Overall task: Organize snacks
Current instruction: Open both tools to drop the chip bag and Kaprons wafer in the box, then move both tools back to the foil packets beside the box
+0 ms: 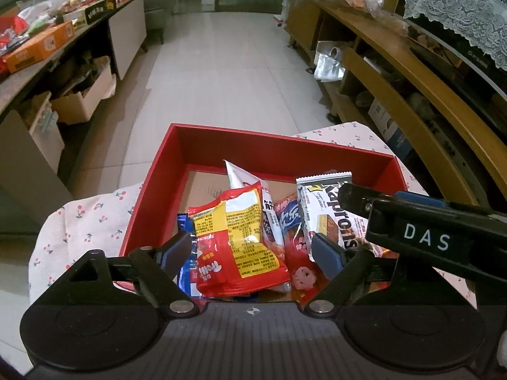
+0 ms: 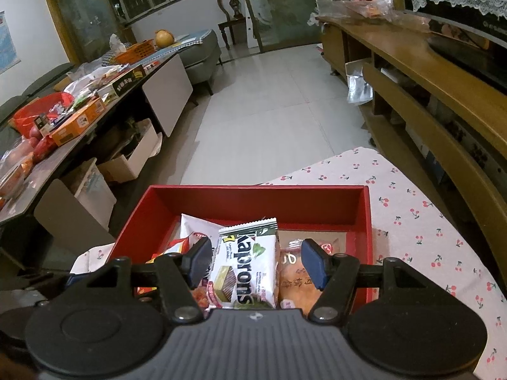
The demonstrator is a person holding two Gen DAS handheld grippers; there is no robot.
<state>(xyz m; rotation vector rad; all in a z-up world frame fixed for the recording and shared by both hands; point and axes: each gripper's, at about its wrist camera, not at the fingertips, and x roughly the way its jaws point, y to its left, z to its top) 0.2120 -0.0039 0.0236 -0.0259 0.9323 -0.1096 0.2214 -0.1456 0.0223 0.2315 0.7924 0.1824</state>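
A red box (image 1: 279, 158) (image 2: 253, 202) sits on a cherry-print cloth (image 1: 92, 218) (image 2: 412, 221) and holds several snack packets. My left gripper (image 1: 252, 251) is open low over the box's near end. A red and yellow packet (image 1: 237, 243) lies between its fingers, and the right pad stands clear of it. My right gripper (image 2: 256, 264) is open around a white Kaprons wafer packet (image 2: 247, 266) (image 1: 326, 209), with a gap on both sides. One of its fingers (image 1: 355, 196) reaches in from the right. An orange pastry packet (image 2: 293, 278) lies beside the wafer.
A long low table (image 1: 38, 47) (image 2: 79, 120) on the left is crowded with boxes and snack bags, with cartons under it. A wooden cabinet (image 1: 396, 72) (image 2: 412, 63) runs along the right. Tiled floor (image 1: 228, 72) stretches beyond the box.
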